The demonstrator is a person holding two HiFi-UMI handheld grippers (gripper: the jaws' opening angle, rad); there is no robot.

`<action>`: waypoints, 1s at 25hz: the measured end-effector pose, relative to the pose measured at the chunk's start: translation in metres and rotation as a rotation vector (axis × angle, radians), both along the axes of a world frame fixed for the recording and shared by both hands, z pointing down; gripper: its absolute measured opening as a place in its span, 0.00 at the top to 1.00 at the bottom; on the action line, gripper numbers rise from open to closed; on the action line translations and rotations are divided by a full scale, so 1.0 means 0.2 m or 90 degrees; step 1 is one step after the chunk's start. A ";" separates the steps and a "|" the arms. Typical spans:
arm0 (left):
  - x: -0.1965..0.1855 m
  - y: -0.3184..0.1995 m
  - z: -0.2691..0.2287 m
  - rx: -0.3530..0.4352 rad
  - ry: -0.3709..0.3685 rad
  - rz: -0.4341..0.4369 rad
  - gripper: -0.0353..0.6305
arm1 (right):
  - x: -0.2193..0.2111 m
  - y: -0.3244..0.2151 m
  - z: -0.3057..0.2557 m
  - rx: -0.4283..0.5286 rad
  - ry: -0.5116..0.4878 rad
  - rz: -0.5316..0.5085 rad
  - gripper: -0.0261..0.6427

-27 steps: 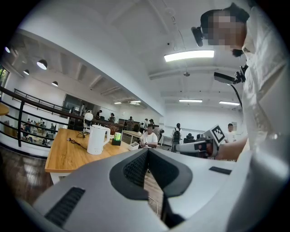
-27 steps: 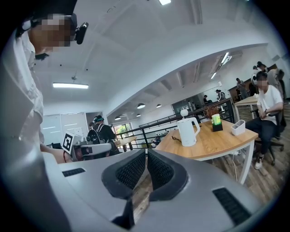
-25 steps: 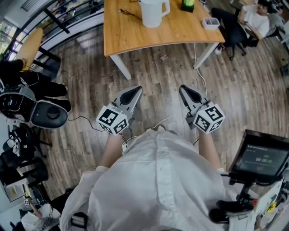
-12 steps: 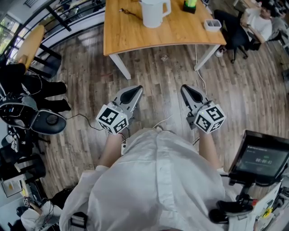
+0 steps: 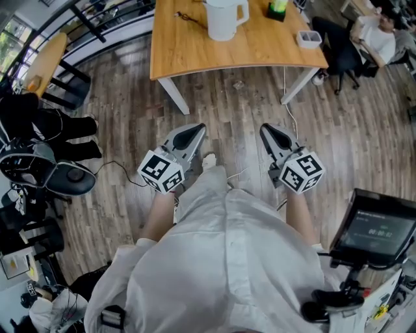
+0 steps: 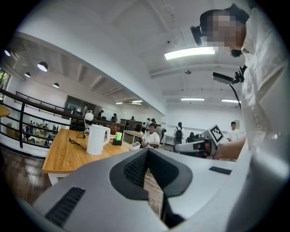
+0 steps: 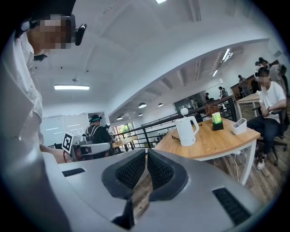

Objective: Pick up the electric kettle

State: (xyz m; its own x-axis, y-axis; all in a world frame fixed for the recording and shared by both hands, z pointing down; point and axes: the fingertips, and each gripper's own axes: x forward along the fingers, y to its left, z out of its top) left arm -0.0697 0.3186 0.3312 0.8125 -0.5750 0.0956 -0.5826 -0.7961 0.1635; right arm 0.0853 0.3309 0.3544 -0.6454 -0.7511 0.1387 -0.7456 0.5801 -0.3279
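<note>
The white electric kettle (image 5: 224, 18) stands upright on the wooden table (image 5: 188, 49) at the top of the head view, its handle to the right. Both grippers are held over the wood floor, well short of the table, and point toward it. My left gripper (image 5: 194, 133) is shut and holds nothing; in its own view the kettle (image 6: 97, 139) shows far off to the left, beyond the jaws (image 6: 147, 152). My right gripper (image 5: 268, 129) is also shut and empty, and the kettle (image 7: 186, 130) stands in the distance above its closed tips (image 7: 146, 152).
On the table lie a black cable (image 5: 188, 18), a green-topped block (image 5: 277, 8) and a small white tray (image 5: 309, 39). A person sits on a chair (image 5: 380, 32) at the table's right end. Dark seats and gear (image 5: 52, 169) crowd the left; a monitor (image 5: 377, 227) stands at right.
A white shoe now shows on the floor between the two grippers, as the person steps toward the table. Both grippers stay level and shut.
</note>
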 end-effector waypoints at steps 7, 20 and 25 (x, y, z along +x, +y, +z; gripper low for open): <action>0.08 -0.12 0.01 -0.001 -0.002 0.010 0.94 | 0.07 -0.11 0.01 -0.004 -0.005 0.003 0.94; 0.04 -0.39 0.05 -0.016 0.003 0.021 0.94 | 0.03 -0.36 0.06 -0.010 0.001 0.011 0.94; 0.01 -0.57 0.06 -0.019 0.006 0.029 0.94 | -0.01 -0.55 0.04 -0.008 -0.002 0.015 0.94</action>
State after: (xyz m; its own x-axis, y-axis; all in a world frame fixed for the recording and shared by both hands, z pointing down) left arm -0.0682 0.2042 0.3431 0.8385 -0.5349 0.1042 -0.5446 -0.8163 0.1922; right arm 0.0835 0.2219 0.3627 -0.6281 -0.7643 0.1456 -0.7578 0.5585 -0.3373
